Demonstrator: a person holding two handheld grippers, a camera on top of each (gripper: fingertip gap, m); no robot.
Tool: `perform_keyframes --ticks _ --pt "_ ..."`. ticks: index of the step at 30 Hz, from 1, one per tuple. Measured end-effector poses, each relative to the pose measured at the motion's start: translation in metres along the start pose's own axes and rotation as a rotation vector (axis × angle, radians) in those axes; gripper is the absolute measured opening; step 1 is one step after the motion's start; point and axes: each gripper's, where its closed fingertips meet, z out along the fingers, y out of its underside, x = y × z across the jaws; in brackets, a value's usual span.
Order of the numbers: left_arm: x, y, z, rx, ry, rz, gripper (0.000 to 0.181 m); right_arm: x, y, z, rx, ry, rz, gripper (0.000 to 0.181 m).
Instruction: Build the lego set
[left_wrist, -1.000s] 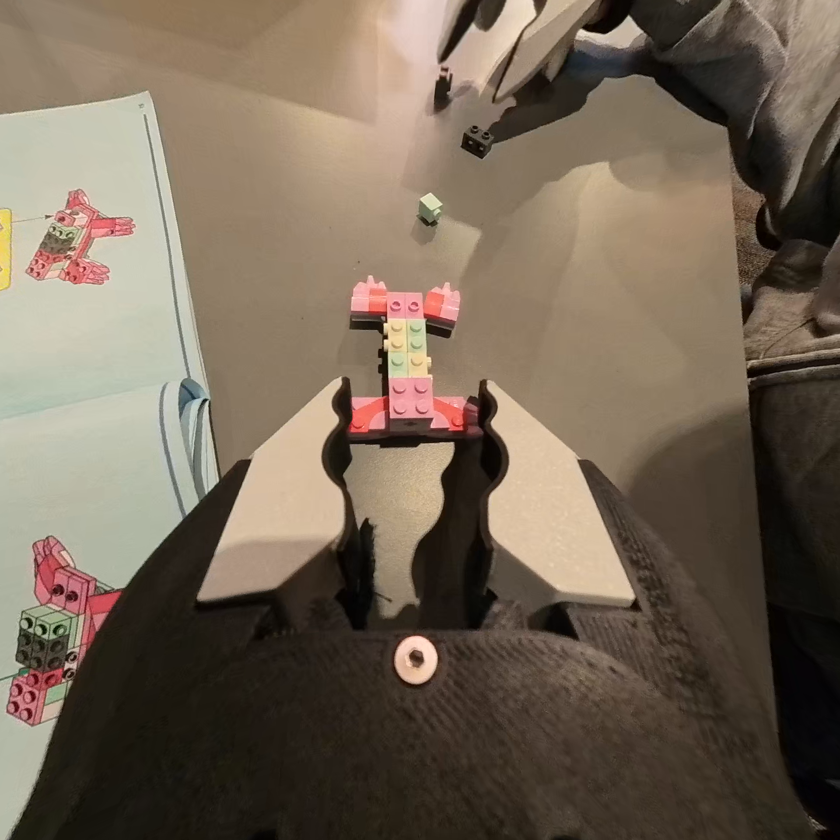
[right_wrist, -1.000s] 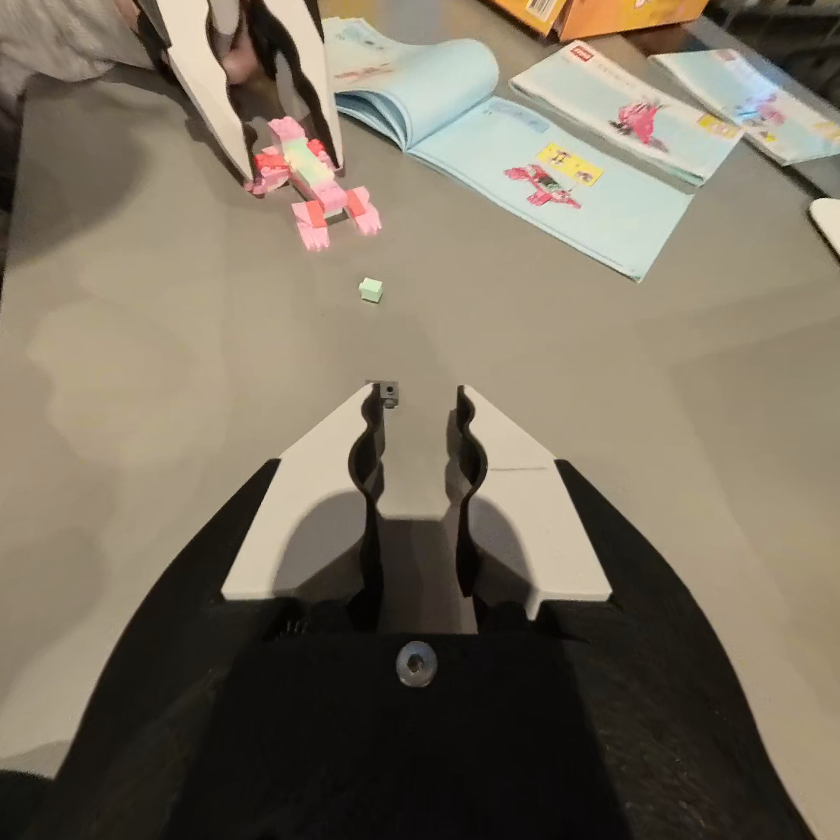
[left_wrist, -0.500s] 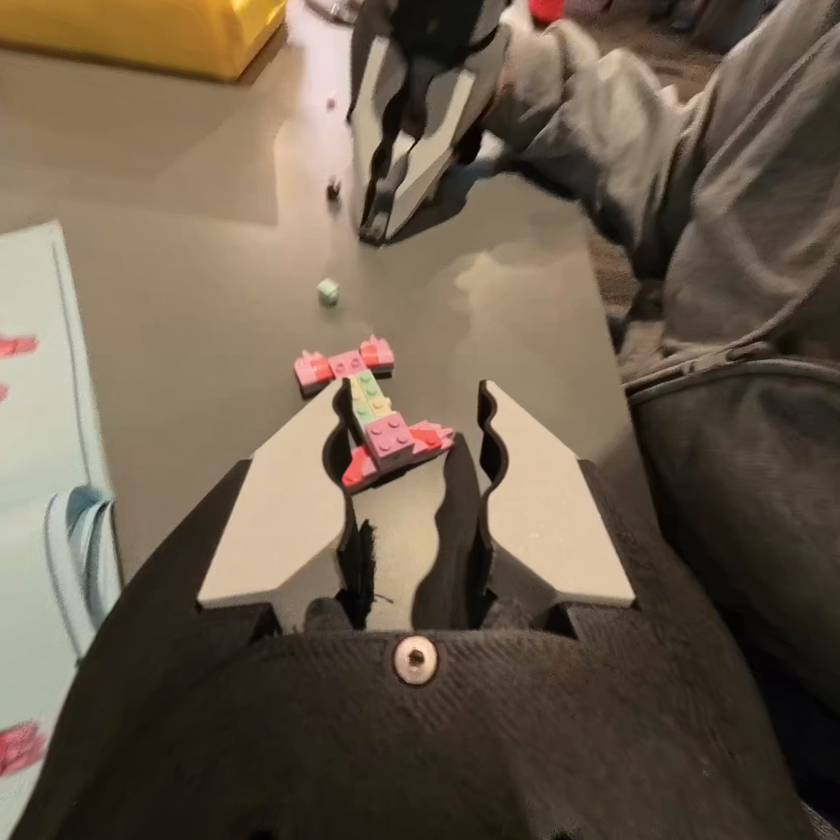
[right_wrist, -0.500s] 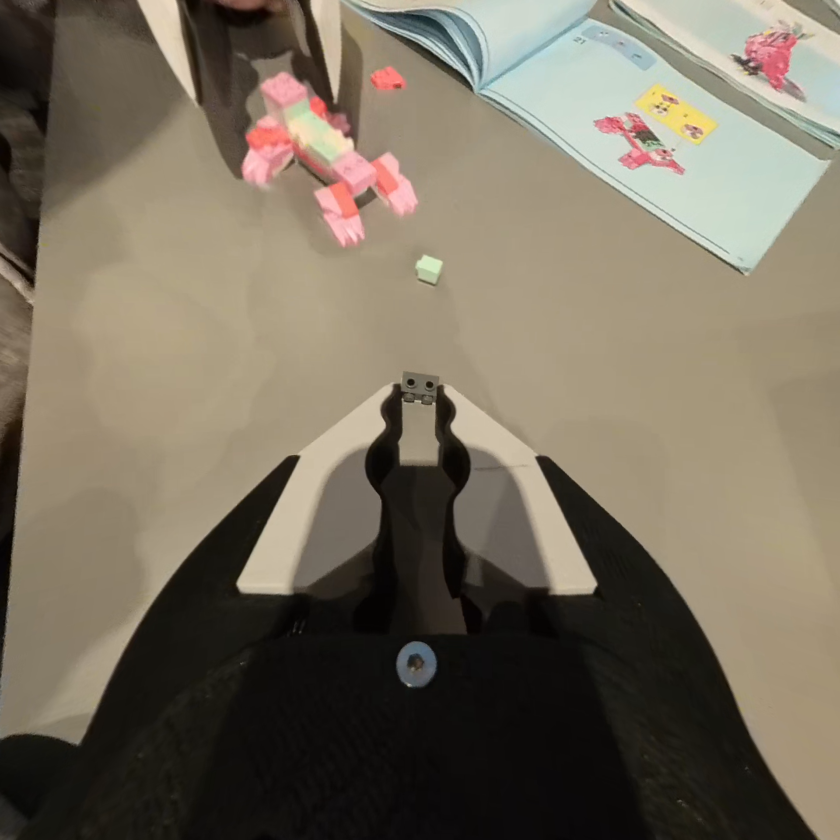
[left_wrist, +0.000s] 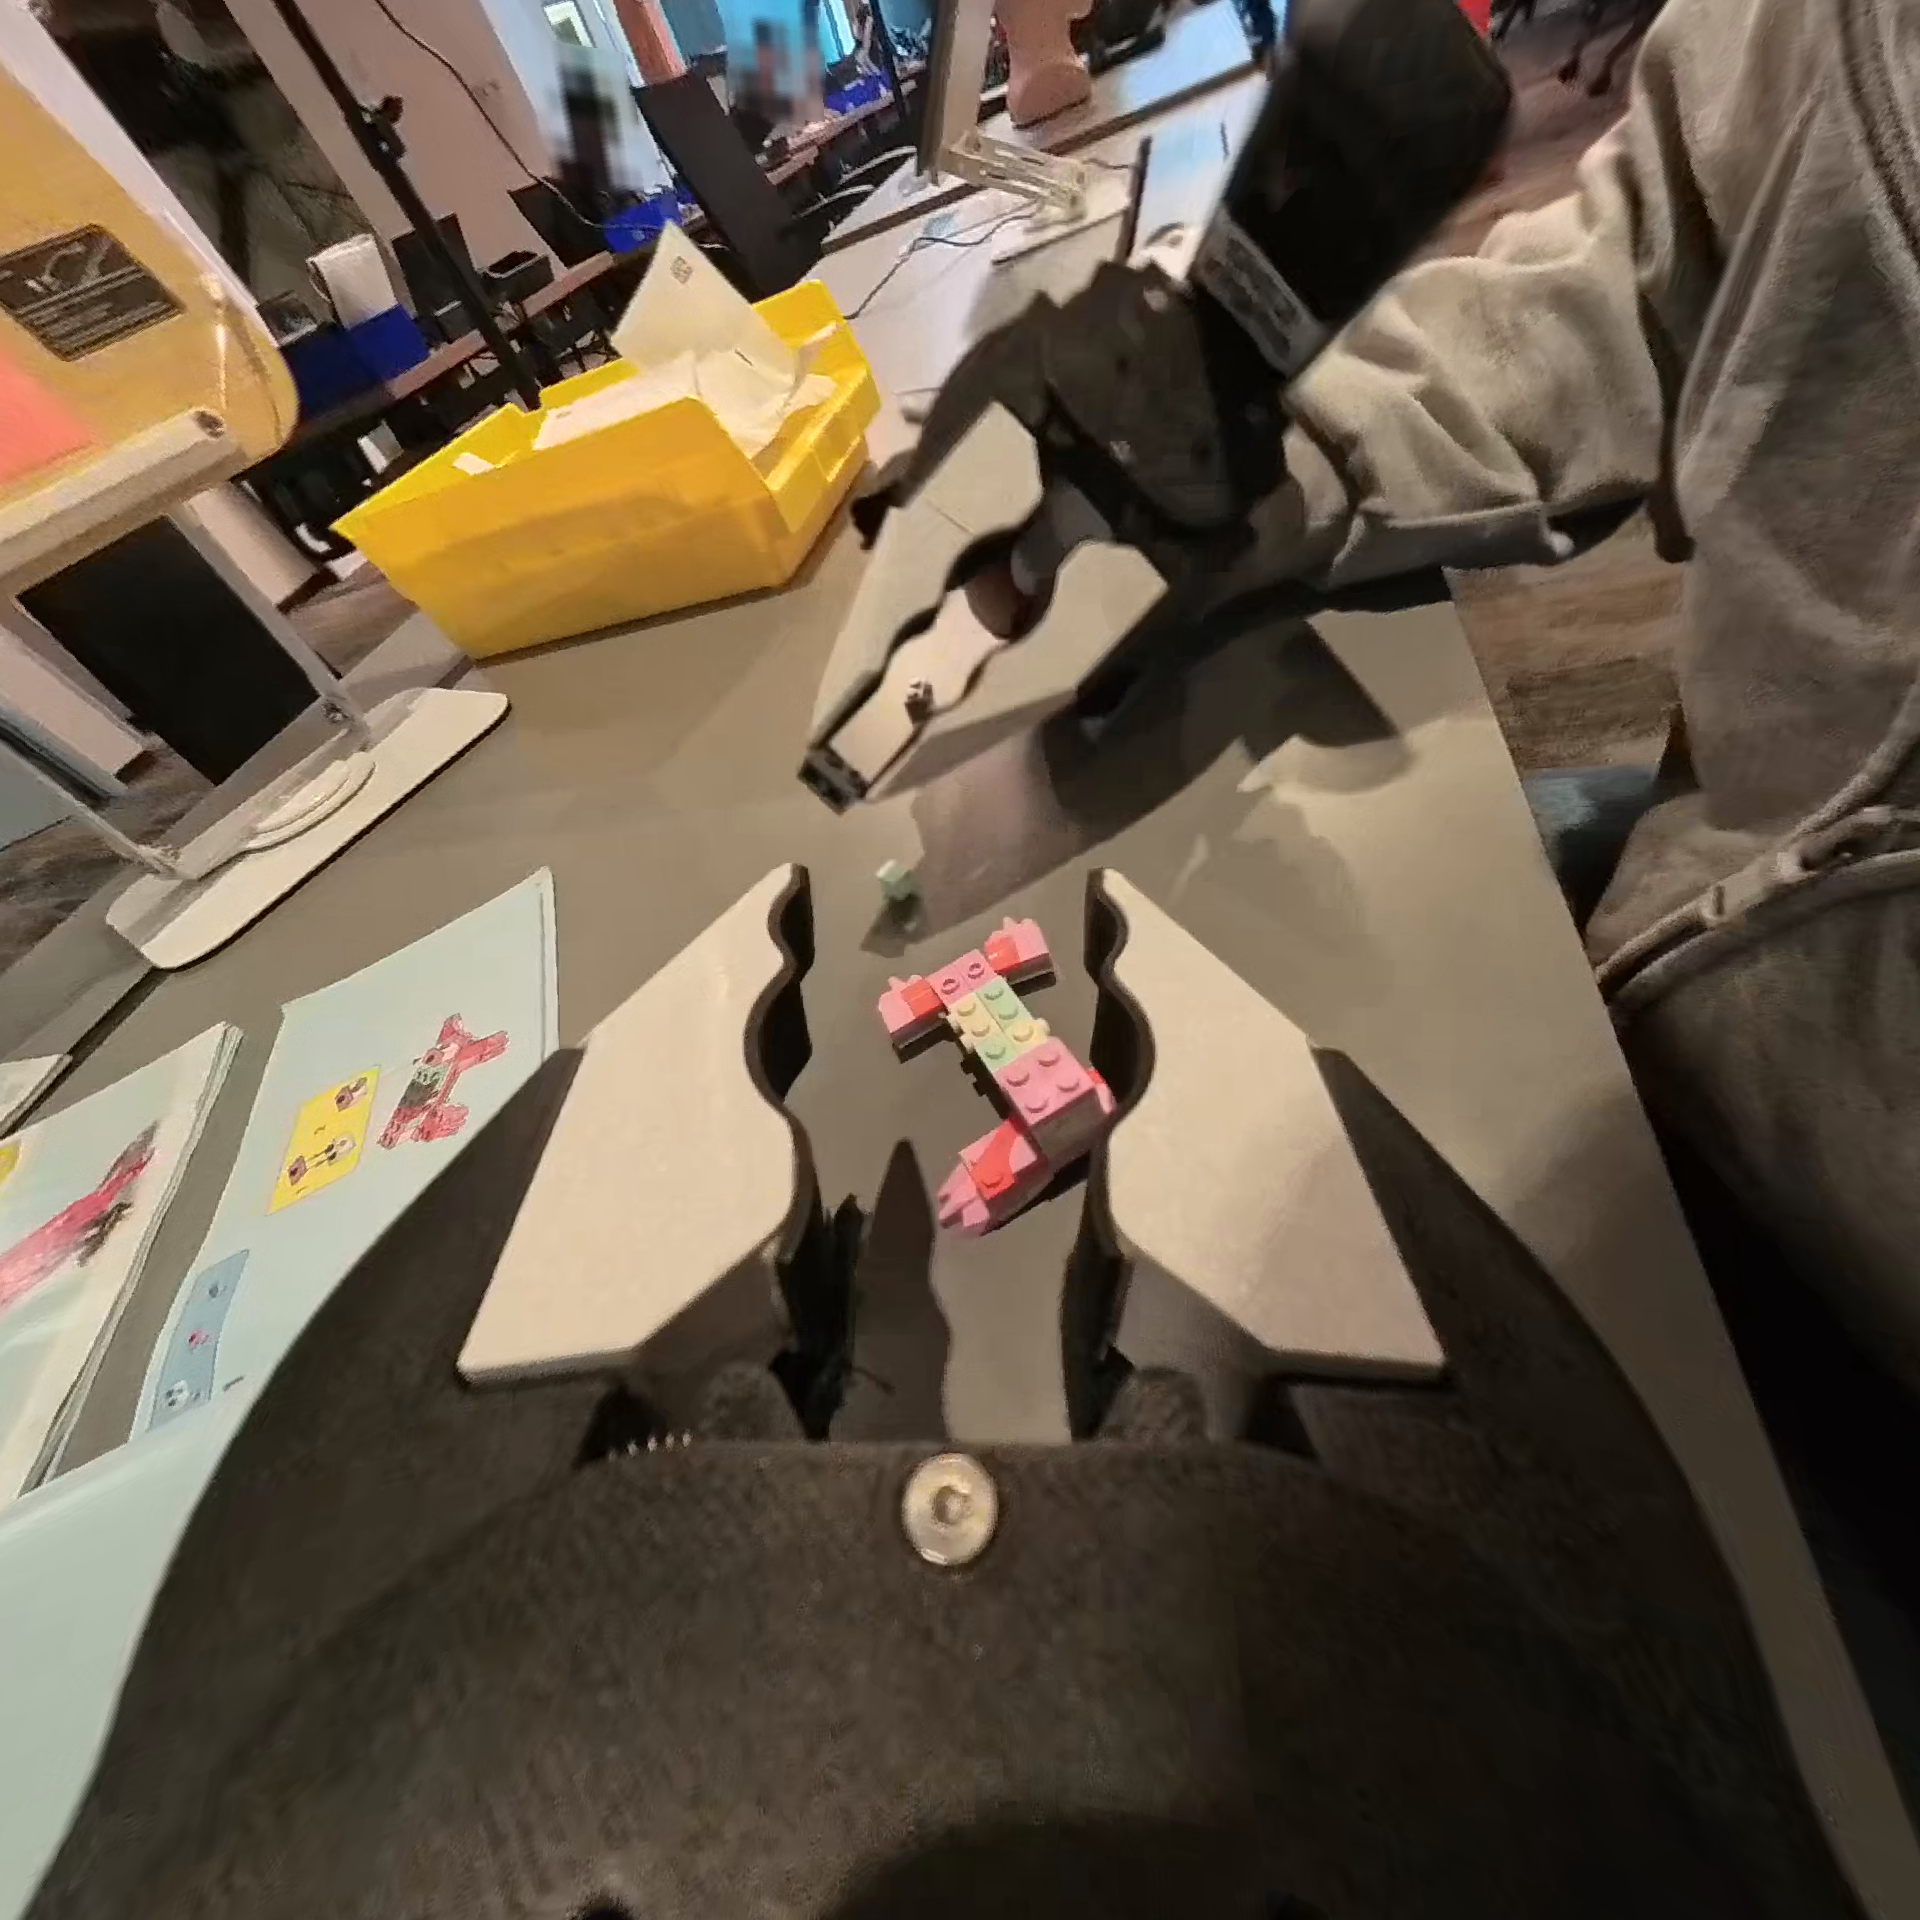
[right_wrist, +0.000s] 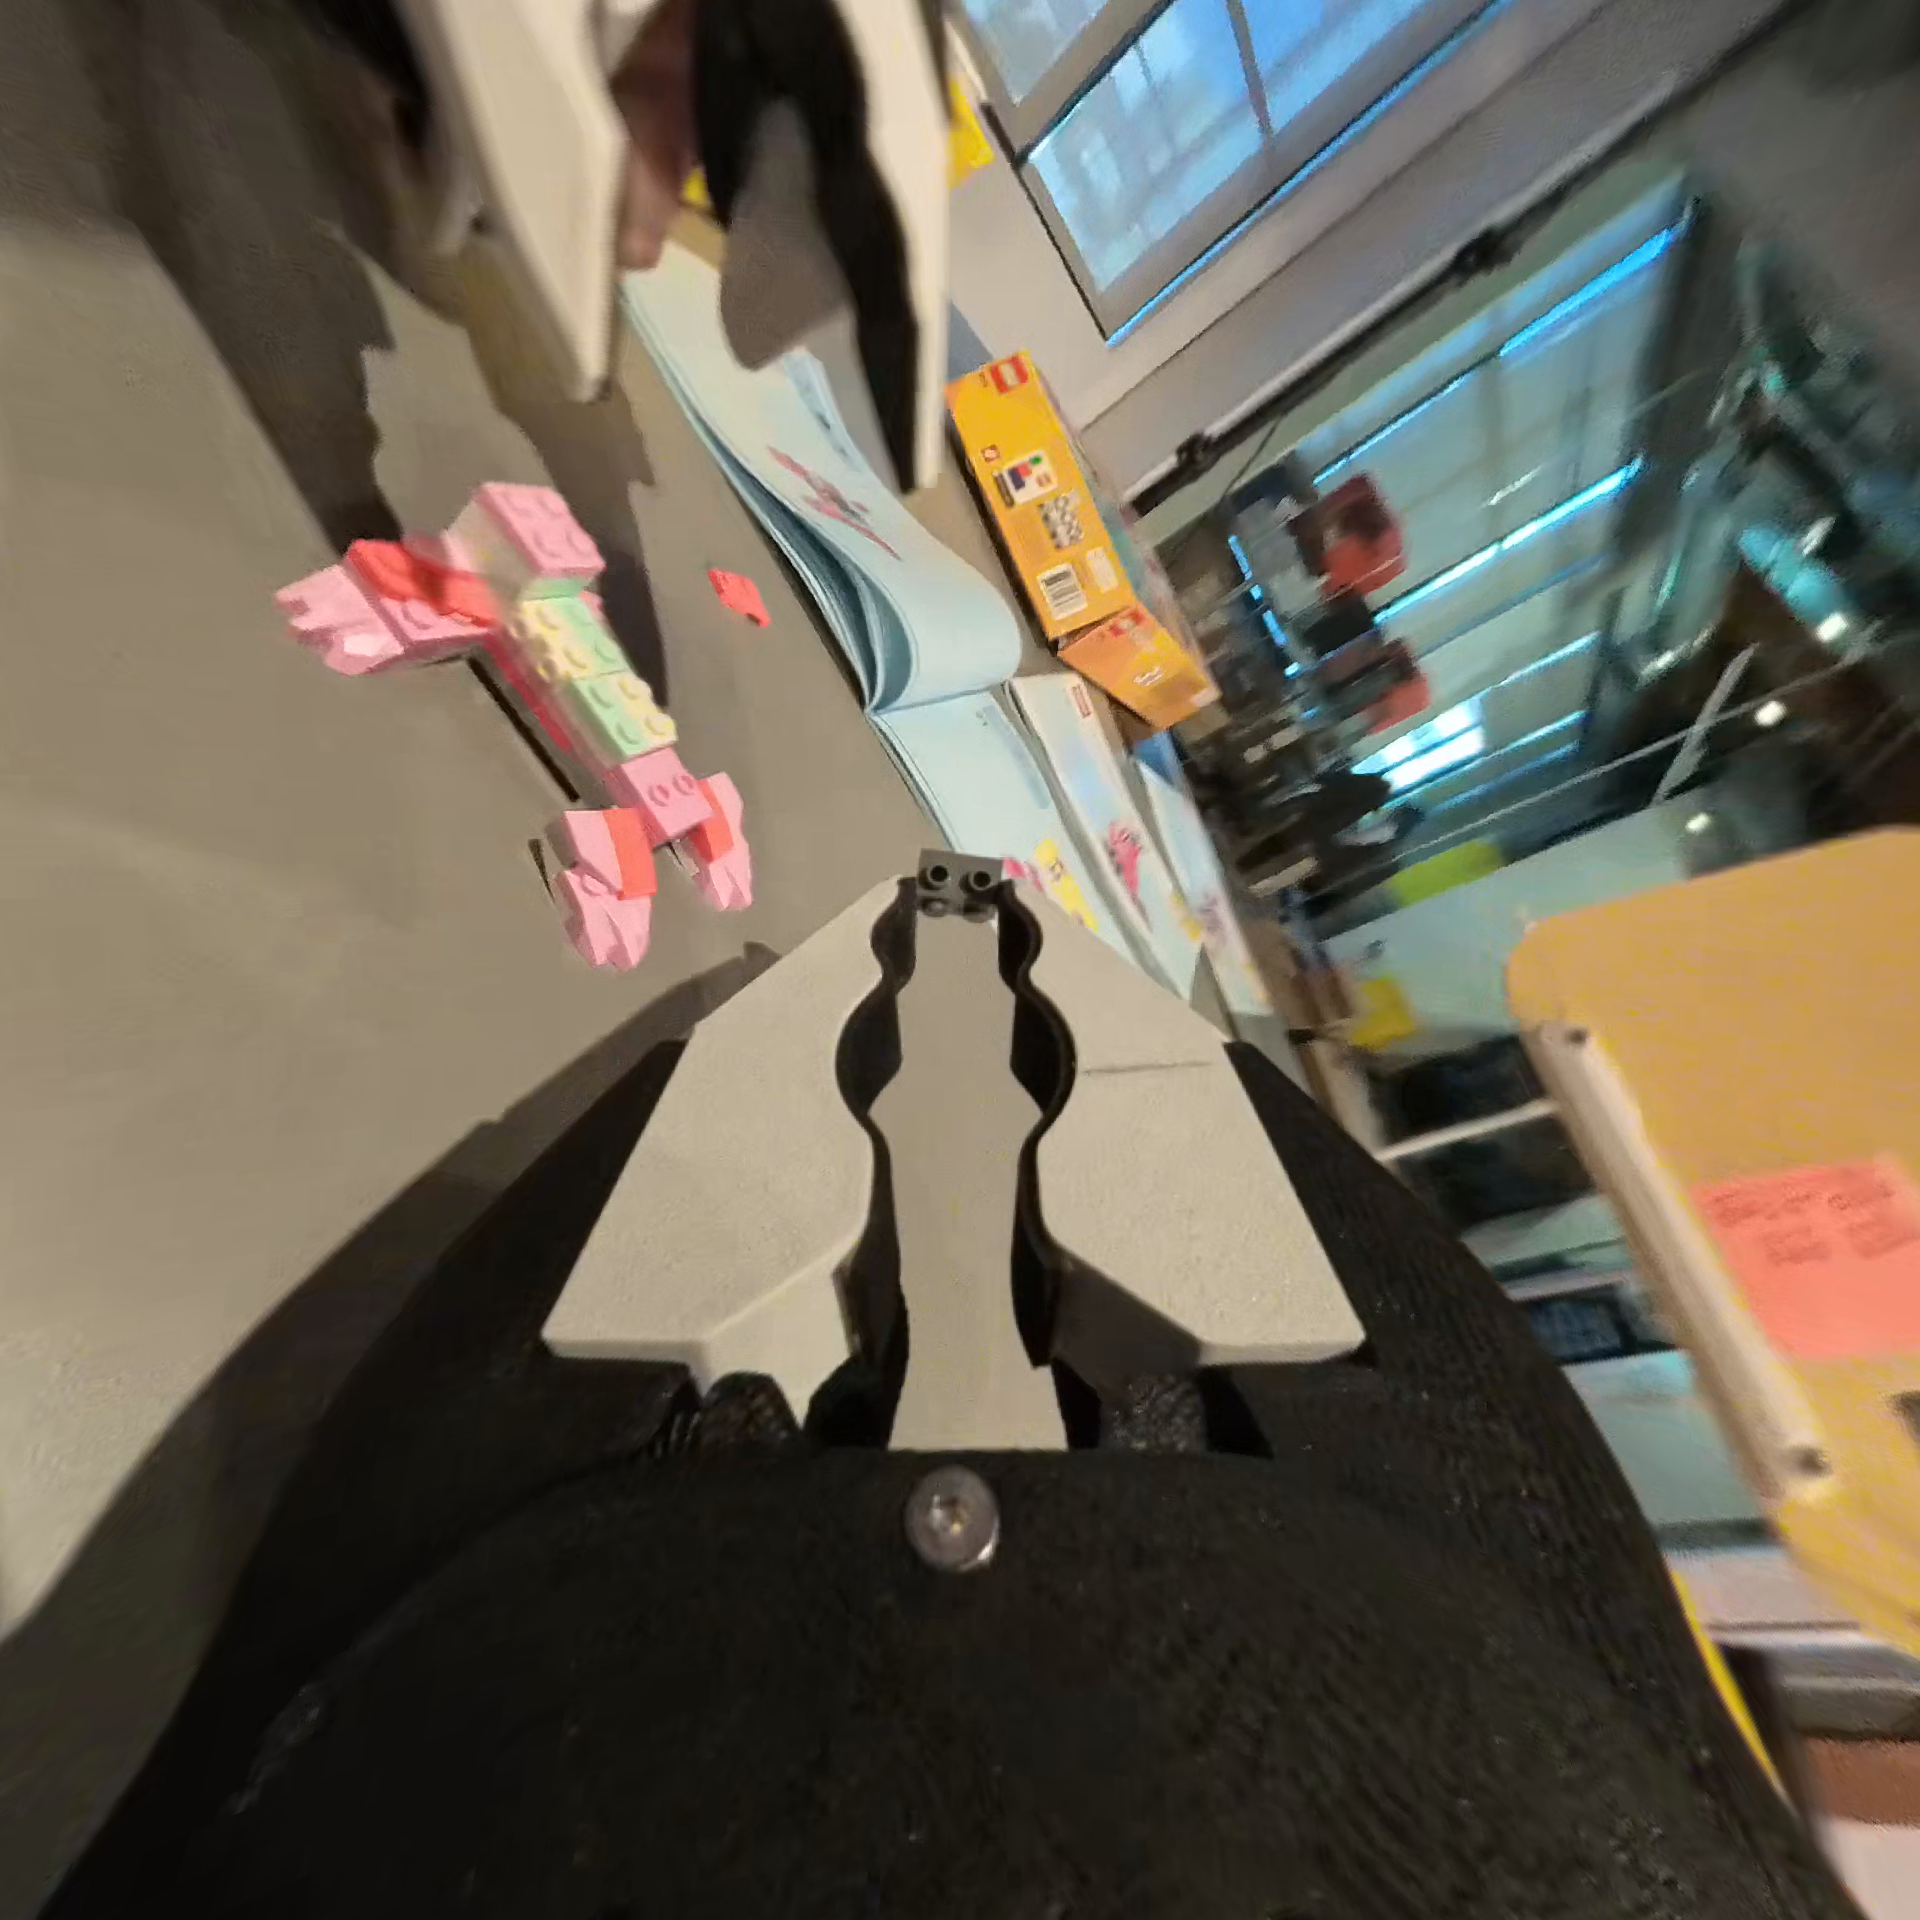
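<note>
The left gripper (left_wrist: 945, 914) stood open above the grey table (left_wrist: 1351, 935), its two pale fingers well apart, with the pink, green and yellow lego model (left_wrist: 997, 1070) lying flat on the table in the gap between them at the centre of the left wrist view; whether the model's near end touched the right-hand finger was hard to tell. A small green brick (left_wrist: 896, 883) sat just beyond the fingertips. In the upper middle of that frame the right gripper (left_wrist: 836, 774) (held by a person in a grey sleeve (left_wrist: 1558, 343)) angled down toward the table, its tips pinching a small dark grey brick (left_wrist: 831, 779).

The right wrist view, tilted and blurred, showed that same dark brick (right_wrist: 958, 894) clamped between the fingertips at centre frame, studs facing the camera. The lego model (right_wrist: 540, 686) lay at the left, a loose red piece (right_wrist: 740, 595) beyond it, and open pale-blue instruction booklets (right_wrist: 935, 665) ran toward the upper middle beside an orange box (right_wrist: 1049, 520). A yellow bin (left_wrist: 623, 509) stood at the upper left of the left wrist view.
</note>
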Motion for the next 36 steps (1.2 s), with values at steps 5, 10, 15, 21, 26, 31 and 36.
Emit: perform_keyframes --ticks 5,10,15,21,26,31,36 --pt "-0.007 0.002 -0.001 -0.001 -0.009 -0.034 0.051 -0.012 -0.005 0.008 0.005 0.022 -0.153 0.014" --pt "-0.002 0.021 0.005 -0.106 0.028 -0.085 0.053 0.0 0.001 0.006 -0.029 0.067 -0.116 0.014" --pt "0.003 0.046 0.01 -0.263 0.089 -0.175 0.055 0.005 0.01 0.008 -0.069 0.067 -0.047 0.014" --pt "-0.008 0.053 0.005 -0.293 0.059 -0.191 0.036 0.004 0.012 0.009 -0.077 0.057 -0.029 0.014" --pt "-0.026 0.068 0.003 -0.364 -0.043 -0.189 0.028 0.003 0.011 0.008 -0.069 0.051 -0.031 0.014" --pt "-0.025 0.021 -0.001 -0.098 0.011 -0.284 0.043 0.01 -0.015 0.001 0.01 0.156 -0.322 0.013" --pt "-0.016 -0.008 -0.005 0.099 0.154 -0.443 0.035 -0.015 -0.051 0.012 0.086 0.161 -0.723 0.013"
